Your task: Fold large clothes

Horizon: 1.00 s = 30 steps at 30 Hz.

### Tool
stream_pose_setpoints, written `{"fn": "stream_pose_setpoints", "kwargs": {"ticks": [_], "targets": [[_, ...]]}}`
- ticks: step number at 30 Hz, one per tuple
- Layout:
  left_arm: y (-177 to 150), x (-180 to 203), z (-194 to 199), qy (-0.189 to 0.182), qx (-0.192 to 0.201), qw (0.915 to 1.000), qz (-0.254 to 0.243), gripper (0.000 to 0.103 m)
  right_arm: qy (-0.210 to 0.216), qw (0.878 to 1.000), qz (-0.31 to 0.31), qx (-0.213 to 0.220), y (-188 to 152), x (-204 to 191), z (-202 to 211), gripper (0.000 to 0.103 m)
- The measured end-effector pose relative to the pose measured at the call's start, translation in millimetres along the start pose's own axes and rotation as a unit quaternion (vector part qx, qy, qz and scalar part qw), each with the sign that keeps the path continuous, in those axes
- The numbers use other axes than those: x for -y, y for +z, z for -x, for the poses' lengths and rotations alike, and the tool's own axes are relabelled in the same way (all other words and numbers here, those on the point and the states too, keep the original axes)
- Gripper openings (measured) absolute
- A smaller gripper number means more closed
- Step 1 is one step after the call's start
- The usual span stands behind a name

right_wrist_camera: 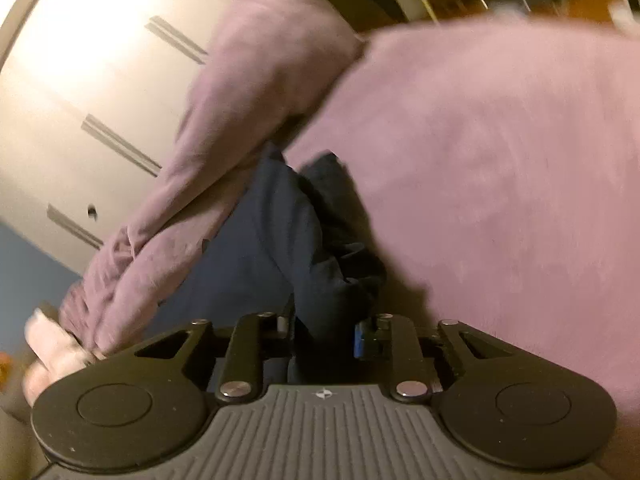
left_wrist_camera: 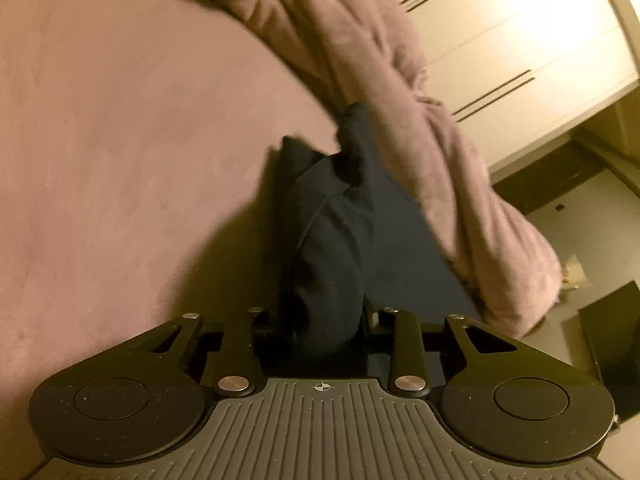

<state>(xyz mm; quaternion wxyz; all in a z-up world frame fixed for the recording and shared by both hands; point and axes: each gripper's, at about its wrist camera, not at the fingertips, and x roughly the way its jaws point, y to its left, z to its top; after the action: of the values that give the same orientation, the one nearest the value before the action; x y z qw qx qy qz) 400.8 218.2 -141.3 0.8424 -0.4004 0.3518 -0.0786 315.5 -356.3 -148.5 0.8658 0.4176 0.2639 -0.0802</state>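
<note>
Bed cover point(left_wrist_camera: 120, 140): mauve, soft and velvety with a short nap; it spreads flat over the left of the left wrist view, and its edge bunches into thick folds that hang down toward the right.
Dark garment point(left_wrist_camera: 340, 232): navy, matte, woven-looking cloth, gathered into loose creased folds; it lies at the edge of the bed cover, partly under the hanging folds.
Left gripper point(left_wrist_camera: 326, 324): black linkages over a ribbed grey base; its jaws are drawn close, pinching a rounded fold of the dark garment.
Wardrobe point(left_wrist_camera: 520, 40): pale, smooth, glossy panels with thin dark paired handle strips, right of the bed.
Right gripper point(right_wrist_camera: 326, 330): same build, one blue fingertip pad; jaws drawn in on a bunch of the dark garment.
Writing: none readable; the frames are blurred.
</note>
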Motion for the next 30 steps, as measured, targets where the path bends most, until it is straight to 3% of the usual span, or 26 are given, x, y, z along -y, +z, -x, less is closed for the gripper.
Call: {"fn": "stream_pose_setpoints", "kwargs": {"ticks": [5,9,11,16,20,22,25,27,30], "targets": [[-11,29,49,-0.032,-0.012,0.9985,-0.043,0.030,0.001,1.000,0.013,0.014,5,-4,40,0.019],[-41,28,110,-0.042,-0.043,0.9957,-0.071,0.030,0.000,1.000,0.028,-0.004,-10,17,97,0.019],[-65,15,140,-0.035,-0.063,0.9948,-0.071,0.030,-0.007,0.999,0.025,-0.031,-29,38,133,0.020],[-127,-25,187,0.022,-0.105,0.9932,-0.046,0.033,-0.046,0.996,0.007,-0.079,-75,81,198,0.021],[-130,-32,202,0.062,-0.071,0.9953,-0.022,0.044,-0.067,0.994,0.033,-0.076,-70,81,216,0.034],[-124,-21,216,0.100,-0.026,0.9936,-0.045,0.050,-0.081,0.994,0.049,-0.050,-60,71,224,0.037],[-120,3,225,0.137,0.026,0.9852,-0.099,0.051,-0.109,0.985,0.130,0.015,-55,46,237,0.040],[-126,21,218,0.132,0.040,0.9809,-0.138,0.052,-0.082,0.981,0.171,0.027,-58,23,231,0.041],[-140,59,184,0.120,0.047,0.9696,-0.208,0.054,-0.020,0.968,0.249,-0.001,-79,-16,195,0.039]]}}
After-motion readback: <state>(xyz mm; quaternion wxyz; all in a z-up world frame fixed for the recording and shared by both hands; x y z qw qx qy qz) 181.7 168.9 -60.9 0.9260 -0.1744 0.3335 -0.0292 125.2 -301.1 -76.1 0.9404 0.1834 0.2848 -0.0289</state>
